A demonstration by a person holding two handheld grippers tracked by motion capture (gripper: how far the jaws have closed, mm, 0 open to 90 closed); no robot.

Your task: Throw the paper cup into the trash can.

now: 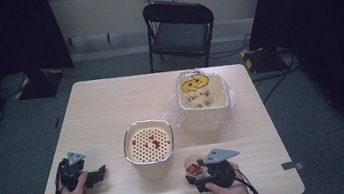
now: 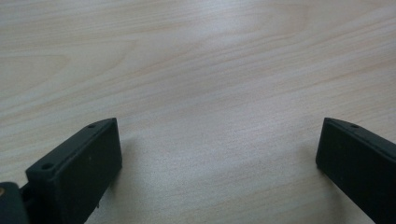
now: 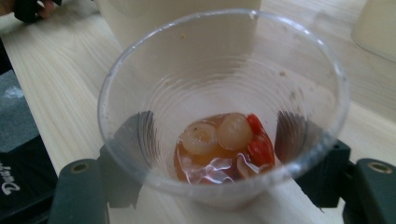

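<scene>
Seemingly midway, my right gripper (image 3: 219, 182) clasps the clear cup (image 3: 224, 102) near the bench (image 1: 105, 105) front edge, fruit and liquid left inside, some red pieces already in the strainer bowl (image 1: 148, 141), while my left gripper (image 2: 219, 158) rests spread and empty.

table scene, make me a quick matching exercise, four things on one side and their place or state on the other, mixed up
Things:
1. plastic cup
2. strainer bowl
3. lined bin
4. left tongs

States:
a. open over bare wood
b. far right of the table, bag inside
c. between the right tongs, holding liquid and fruit
d. table centre, red bits on its perforated insert

Pairs: 1-c, 2-d, 3-b, 4-a
</scene>
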